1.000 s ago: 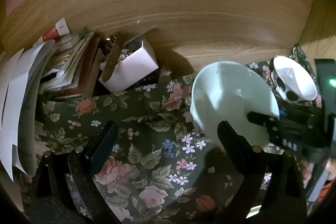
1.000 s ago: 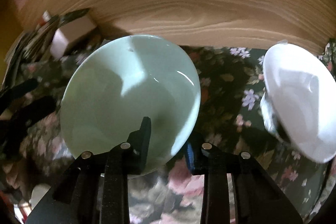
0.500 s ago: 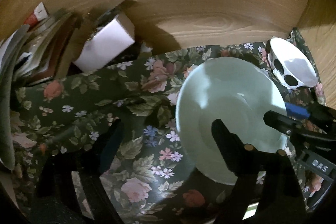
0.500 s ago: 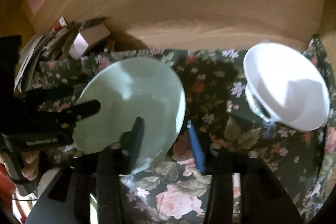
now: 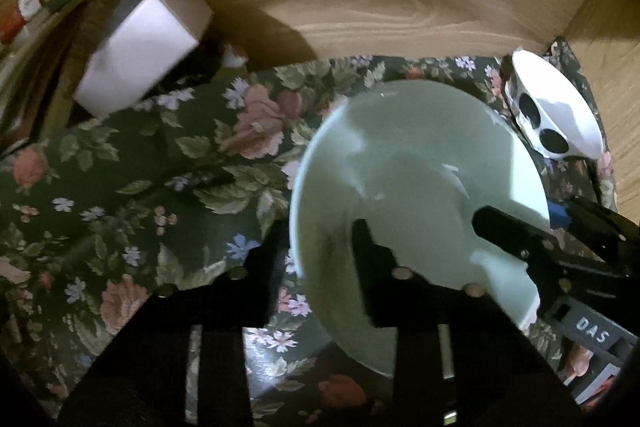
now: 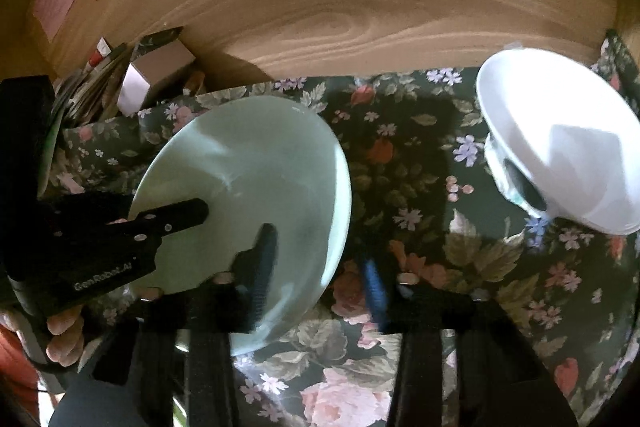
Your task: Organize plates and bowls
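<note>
A pale green plate lies low over the floral cloth and also shows in the right wrist view. My left gripper straddles its near-left rim, one finger over the plate, one outside on the cloth. My right gripper straddles the right rim with jaws apart, a blue-padded finger outside the edge. Each gripper shows in the other's view, the right one, the left one. A white bowl with black spots sits tilted at the right; it also shows in the left wrist view.
A wooden wall closes the back and a side panel the right. A white box and stacked papers and books crowd the back left corner. The floral cloth covers the surface.
The plate has come down from a steep tilt toward the cloth. The right jaws have widened around its rim. My left gripper has moved right onto the plate's left rim and narrowed.
</note>
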Available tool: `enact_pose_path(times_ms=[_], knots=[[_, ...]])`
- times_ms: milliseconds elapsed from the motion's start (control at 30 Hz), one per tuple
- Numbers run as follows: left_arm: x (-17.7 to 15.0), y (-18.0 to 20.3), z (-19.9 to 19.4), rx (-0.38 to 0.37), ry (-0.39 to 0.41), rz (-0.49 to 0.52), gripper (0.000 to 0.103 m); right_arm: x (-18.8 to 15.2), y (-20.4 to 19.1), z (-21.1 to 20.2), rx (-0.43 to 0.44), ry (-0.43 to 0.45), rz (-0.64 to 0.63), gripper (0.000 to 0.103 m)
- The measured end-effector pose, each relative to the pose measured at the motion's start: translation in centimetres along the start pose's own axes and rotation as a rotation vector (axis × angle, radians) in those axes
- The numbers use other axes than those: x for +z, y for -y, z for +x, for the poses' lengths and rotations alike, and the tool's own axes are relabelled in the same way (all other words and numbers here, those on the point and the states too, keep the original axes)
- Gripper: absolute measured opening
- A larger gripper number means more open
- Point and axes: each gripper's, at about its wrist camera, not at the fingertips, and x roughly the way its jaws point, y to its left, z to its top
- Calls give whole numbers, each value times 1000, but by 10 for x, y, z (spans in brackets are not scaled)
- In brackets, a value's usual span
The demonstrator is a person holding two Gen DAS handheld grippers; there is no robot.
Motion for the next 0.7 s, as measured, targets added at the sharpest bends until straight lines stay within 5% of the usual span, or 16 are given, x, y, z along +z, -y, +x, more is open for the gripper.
enact_pose_path(times_ms=[133,700], knots=[[-1,5,0,2,12,19,22,2,-2,8,28,-21,18,20],[-9,14,-30,10,91,27,21,-1,-17,-28,7,59,1,19]])
